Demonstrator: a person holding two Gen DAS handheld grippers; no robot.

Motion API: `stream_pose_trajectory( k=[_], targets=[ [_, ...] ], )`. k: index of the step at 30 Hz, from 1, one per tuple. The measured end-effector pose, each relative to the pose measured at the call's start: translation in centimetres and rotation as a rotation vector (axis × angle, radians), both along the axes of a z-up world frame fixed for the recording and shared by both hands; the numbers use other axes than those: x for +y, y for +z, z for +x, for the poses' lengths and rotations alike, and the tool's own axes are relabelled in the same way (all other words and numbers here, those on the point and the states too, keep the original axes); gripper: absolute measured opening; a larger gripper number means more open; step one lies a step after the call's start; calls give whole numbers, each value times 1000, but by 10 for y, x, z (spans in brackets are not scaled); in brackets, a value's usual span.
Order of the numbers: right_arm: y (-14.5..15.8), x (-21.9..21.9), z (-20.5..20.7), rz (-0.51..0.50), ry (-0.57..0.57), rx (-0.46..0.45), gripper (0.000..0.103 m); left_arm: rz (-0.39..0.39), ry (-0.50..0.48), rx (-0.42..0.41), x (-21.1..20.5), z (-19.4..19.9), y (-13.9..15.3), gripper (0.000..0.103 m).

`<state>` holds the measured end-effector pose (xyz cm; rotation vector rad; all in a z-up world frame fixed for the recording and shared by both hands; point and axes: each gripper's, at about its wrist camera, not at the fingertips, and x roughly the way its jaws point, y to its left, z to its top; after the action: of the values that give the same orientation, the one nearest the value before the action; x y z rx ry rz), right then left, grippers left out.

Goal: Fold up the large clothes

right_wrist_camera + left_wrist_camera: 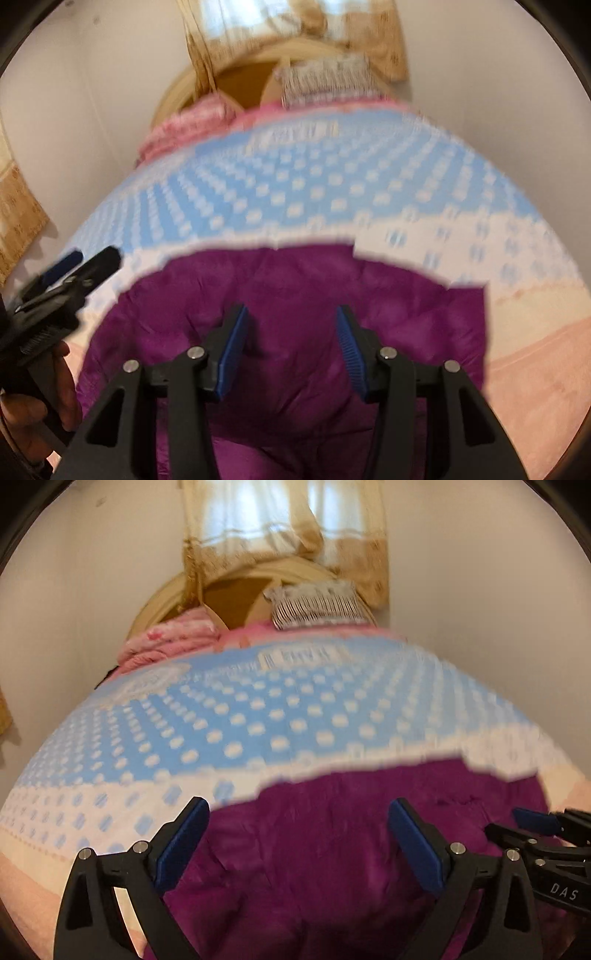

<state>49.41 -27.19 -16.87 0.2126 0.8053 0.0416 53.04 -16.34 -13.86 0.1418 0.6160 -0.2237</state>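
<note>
A purple padded garment point(332, 830) lies on the bed, filling the lower middle of both wrist views point(295, 295). My left gripper point(297, 808) hangs just above the cloth with its blue pads far apart and nothing pinched between them. My right gripper point(290, 314) is over the same garment, jaws parted about halfway, with only flat cloth showing in the gap. The right gripper point(535, 823) also shows at the right edge of the left wrist view. The left gripper point(88, 262), held by a hand point(55, 387), appears at the left of the right wrist view. Both views are blurred.
The bed has a blue-and-white dotted cover point(258, 716) with a peach border point(535, 350). A pink folded blanket point(166, 642) and a striped pillow point(317, 605) lie at the headboard point(229, 602). A curtained window point(284, 524) and white walls stand behind.
</note>
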Motion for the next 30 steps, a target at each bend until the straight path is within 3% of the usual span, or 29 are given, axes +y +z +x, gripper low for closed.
stream_pose_trajectory(
  k=[4, 6, 30],
  targets=[
    [-39, 11, -8, -72, 42, 46, 52, 98, 1, 90, -5, -9, -55, 98],
    [-44, 8, -13, -69, 46, 40, 52, 102, 3, 117, -5, -8, -66, 98],
    [-57, 18, -18, -138, 36, 9, 52, 65, 8, 241, -6, 15, -86, 100]
  ],
)
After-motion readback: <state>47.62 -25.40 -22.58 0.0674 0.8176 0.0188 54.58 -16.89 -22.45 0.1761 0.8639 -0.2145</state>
